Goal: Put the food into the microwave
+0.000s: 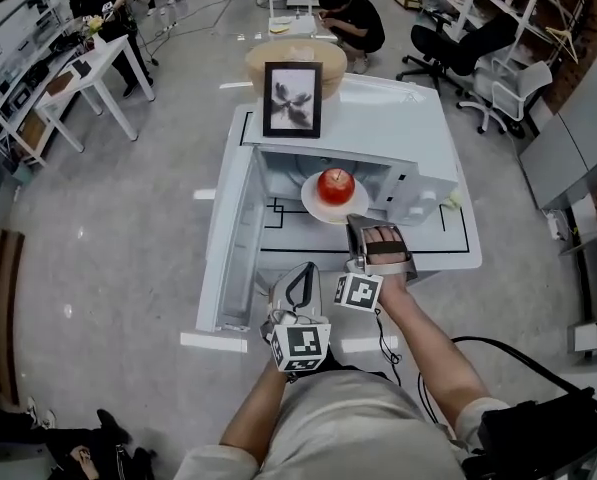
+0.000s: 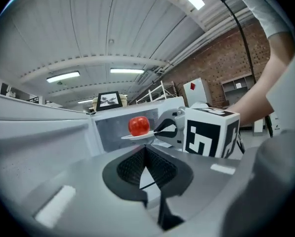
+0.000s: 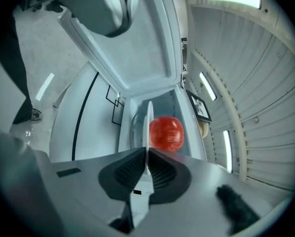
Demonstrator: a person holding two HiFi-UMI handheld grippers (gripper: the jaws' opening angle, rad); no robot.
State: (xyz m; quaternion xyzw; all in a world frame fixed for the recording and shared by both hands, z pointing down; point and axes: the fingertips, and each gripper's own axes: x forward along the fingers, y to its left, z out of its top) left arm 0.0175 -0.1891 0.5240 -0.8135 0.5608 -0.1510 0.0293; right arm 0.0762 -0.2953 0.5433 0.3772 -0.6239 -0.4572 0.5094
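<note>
A red apple [image 1: 336, 184] sits on a white plate [image 1: 313, 204] held at the mouth of the white microwave [image 1: 410, 180], whose door [image 1: 233, 243] hangs open to the left. My right gripper [image 1: 364, 224] is shut on the plate's near rim. In the right gripper view the plate [image 3: 148, 125] runs edge-on between the pads of that gripper [image 3: 147, 154], with the apple [image 3: 166, 132] just beyond. My left gripper [image 1: 298, 280] hangs lower, by the door's front edge, jaws together [image 2: 146, 154] and empty. It looks toward the apple [image 2: 139, 125] and plate [image 2: 132, 137].
The microwave stands on a white table [image 1: 458, 253] marked with black lines. On top of it are a framed picture [image 1: 292, 98] and a round woven basket [image 1: 263, 63]. Office chairs [image 1: 458, 48], another table [image 1: 88, 68] and people are further back.
</note>
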